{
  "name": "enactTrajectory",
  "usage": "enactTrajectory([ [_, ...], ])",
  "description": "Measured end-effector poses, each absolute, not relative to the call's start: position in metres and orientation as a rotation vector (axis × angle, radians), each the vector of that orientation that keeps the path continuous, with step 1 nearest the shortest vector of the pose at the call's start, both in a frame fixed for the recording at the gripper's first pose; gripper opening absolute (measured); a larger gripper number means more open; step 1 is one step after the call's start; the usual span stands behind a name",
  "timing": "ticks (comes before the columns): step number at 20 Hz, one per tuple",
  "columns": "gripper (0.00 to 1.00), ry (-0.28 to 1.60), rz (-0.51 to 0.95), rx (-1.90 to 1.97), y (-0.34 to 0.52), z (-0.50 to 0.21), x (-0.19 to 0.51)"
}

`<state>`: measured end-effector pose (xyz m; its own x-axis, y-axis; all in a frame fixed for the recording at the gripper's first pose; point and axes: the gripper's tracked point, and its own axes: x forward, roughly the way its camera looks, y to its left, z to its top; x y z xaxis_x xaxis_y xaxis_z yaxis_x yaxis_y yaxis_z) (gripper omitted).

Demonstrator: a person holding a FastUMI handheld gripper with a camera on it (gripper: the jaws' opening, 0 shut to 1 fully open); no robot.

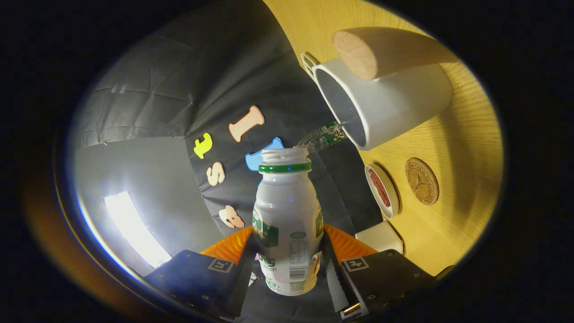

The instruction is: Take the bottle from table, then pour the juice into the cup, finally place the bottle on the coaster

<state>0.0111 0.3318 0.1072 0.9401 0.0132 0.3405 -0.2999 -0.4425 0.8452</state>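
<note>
Bright ceiling light panel (132, 229) glaring; table (466, 148) warmly lit; strong fisheye warp, soft edges.

The scene was viewed from a fisheye camera mounted on the gripper (287, 269), looking forward along its fingers and rolled sideways, so the table (466, 148) stood on edge. The bottle (287, 224) was seen close up, the cup (385, 105) just beyond.

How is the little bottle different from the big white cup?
The bottle is slim with a narrow green-ringed neck and printed labels; the cup is wide, plain, with a wooden handle. The claw grips the bottle between both fingers; the cup sits on the table beyond them. Both are whitish and open-topped.
</note>
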Motion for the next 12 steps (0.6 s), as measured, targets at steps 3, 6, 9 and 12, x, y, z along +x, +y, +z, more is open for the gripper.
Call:
enactTrajectory([
  [3,0.73,-0.2,0.347,2.016,0.3268,0.1044,0.0114],
  [6,0.73,-0.202,0.331,2.051,0.3252,0.1018,0.0125],
  [9,0.73,-0.208,0.314,2.075,0.3249,0.0991,0.0139],
  [12,0.73,-0.217,0.303,2.092,0.3226,0.0976,0.0132],
])
